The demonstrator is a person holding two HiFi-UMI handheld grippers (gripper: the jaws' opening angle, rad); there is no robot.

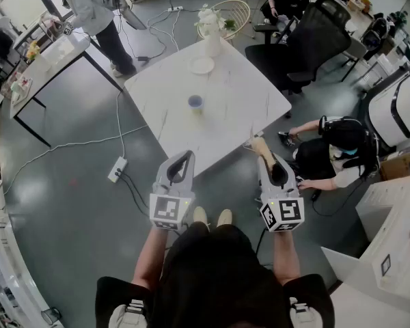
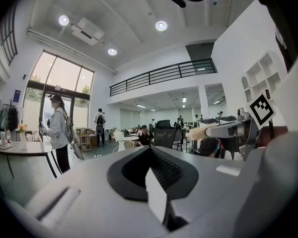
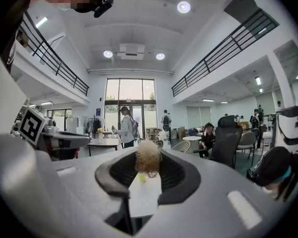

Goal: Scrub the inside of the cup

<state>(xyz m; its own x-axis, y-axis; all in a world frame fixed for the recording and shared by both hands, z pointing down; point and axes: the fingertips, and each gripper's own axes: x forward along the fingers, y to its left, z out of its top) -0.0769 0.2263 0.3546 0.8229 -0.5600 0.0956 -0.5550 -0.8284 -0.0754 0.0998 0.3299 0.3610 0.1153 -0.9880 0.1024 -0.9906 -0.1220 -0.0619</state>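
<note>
A small blue cup (image 1: pixel 195 102) stands upright near the middle of the white table (image 1: pixel 239 108), well ahead of both grippers. My left gripper (image 1: pixel 184 158) is held over the floor in front of the table, shut with nothing in it; in the left gripper view its jaws (image 2: pixel 154 176) are closed together. My right gripper (image 1: pixel 267 161) is shut on a brush (image 1: pixel 259 145) whose tan bristly head sticks out ahead of the fingers. In the right gripper view the brush head (image 3: pixel 148 157) sits between the jaws (image 3: pixel 144 182). Neither gripper is near the cup.
On the table's far side are a white plate (image 1: pixel 201 65) and a vase of white flowers (image 1: pixel 211 27). A black office chair (image 1: pixel 314 39) stands to the right. A person crouches on the floor (image 1: pixel 335 152) at my right. A power strip (image 1: pixel 117 169) and cables lie left.
</note>
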